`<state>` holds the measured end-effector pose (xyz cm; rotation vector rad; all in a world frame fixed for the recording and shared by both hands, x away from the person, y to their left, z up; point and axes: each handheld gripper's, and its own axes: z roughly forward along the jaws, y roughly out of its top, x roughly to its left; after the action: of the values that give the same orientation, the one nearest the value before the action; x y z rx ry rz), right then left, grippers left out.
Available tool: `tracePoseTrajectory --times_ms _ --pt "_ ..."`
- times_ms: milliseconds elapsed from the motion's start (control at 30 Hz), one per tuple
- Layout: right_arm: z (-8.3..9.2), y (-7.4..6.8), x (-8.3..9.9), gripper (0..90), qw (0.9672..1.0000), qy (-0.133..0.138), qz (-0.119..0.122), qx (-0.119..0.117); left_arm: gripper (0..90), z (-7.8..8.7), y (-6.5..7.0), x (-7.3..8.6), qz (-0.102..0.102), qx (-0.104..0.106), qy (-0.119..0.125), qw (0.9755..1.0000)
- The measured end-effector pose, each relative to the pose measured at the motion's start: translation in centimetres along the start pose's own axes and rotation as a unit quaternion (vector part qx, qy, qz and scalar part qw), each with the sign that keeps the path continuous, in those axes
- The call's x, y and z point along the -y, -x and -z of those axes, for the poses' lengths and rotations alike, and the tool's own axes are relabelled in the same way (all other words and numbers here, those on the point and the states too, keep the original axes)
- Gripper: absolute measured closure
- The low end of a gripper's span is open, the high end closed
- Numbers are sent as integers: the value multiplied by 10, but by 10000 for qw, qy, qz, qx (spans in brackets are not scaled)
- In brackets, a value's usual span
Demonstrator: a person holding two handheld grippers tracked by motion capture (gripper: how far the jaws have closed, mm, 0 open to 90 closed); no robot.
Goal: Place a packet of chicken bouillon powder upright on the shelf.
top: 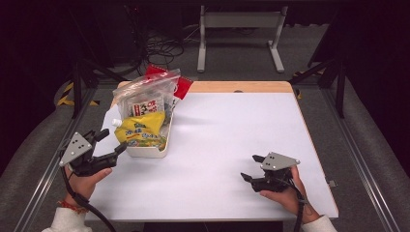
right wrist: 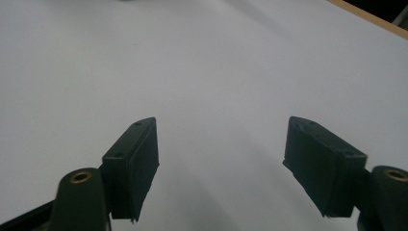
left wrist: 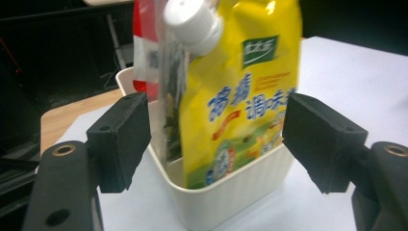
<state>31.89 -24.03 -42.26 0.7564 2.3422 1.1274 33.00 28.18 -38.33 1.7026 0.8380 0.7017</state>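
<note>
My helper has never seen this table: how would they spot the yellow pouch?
Find the cream bin at the table's left edge. The yellow pouch leans at its near end, the only yellow packet, with a white screw cap.

Yellow pouch (left wrist: pixel 240 96) showing blue lettering, a green logo patch, a white screw cap (left wrist: pixel 192 21). Cream ribbed basket (left wrist: pixel 231 197) sitting under it. Red packet (top: pixel 183 86) showing behind a clear bag (top: pixel 145 92). Table (top: pixel 227 145) reading white, wood-edged. Both grippers' jaws showing black.
</note>
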Motion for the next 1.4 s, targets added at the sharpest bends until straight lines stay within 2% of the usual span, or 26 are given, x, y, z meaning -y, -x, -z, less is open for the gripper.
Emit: tracePoseTrajectory --times_ms 67,133,467,600,700,900,1100,1200,1300,1400 --pt "2 1 -1 277 10000 24 18 27 232 3 8 0 44 126 2 9999" --pt "3 1 -1 277 10000 38 23 33 224 3 10 0 34 139 -9 9999" --pt "11 1 -2 273 9997 74 137 164 186 1 33 -2 -146 420 16 9990" --pt "15 0 -2 262 9996 95 185 207 177 -1 42 -3 -304 427 -74 9986" --pt "18 -1 -1 258 9994 93 220 239 171 -2 47 -3 -336 500 -76 9982" --pt "21 0 1 238 9992 81 229 321 155 -8 56 0 -507 577 -263 9967" --pt "26 2 5 226 9989 88 204 401 155 -15 69 5 -802 734 -475 9929" --pt "28 3 7 220 9989 77 201 423 154 -19 73 9 -802 830 -564 9917" --pt "31 5 9 212 9987 70 176 470 150 -25 78 13 -934 903 -685 9892" --pt "33 6 13 207 9983 54 179 560 148 -28 82 15 -927 992 -743 9879"
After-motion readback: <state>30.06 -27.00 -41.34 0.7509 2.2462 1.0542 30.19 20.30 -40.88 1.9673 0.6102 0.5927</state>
